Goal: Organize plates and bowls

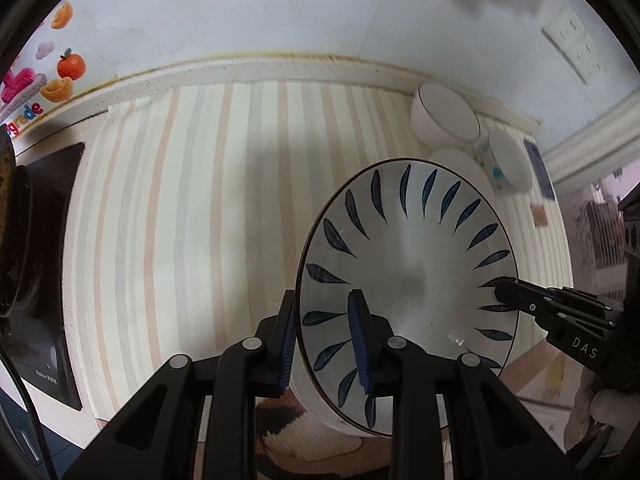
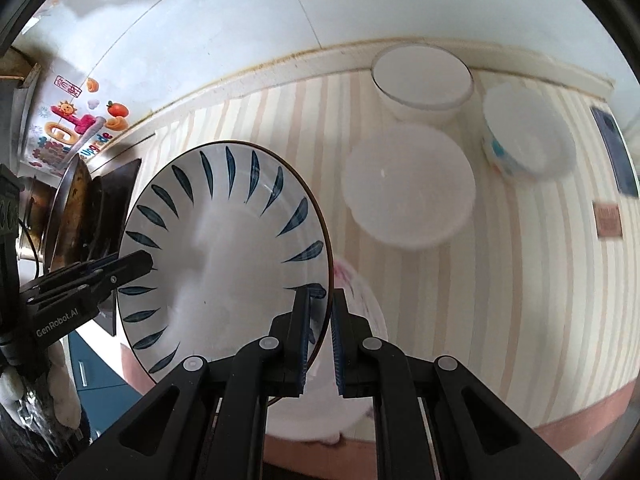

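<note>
pink-patterned plate (image 2: 362, 320) mostly hidden under leaf bowl (image 2: 224, 248); far bowls blurred.

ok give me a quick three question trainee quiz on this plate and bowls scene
1. True or false: both grippers clamp the rim of the white plate with blue leaf marks.
2. Which sits nearest the wall: A) plain white round bowl, B) white bowl with blue pattern outside, C) frosted shallow white bowl?
3. What covers the counter?

Key
1. True: left gripper and right gripper pinch opposite edges.
2. A
3. A striped cloth
</note>
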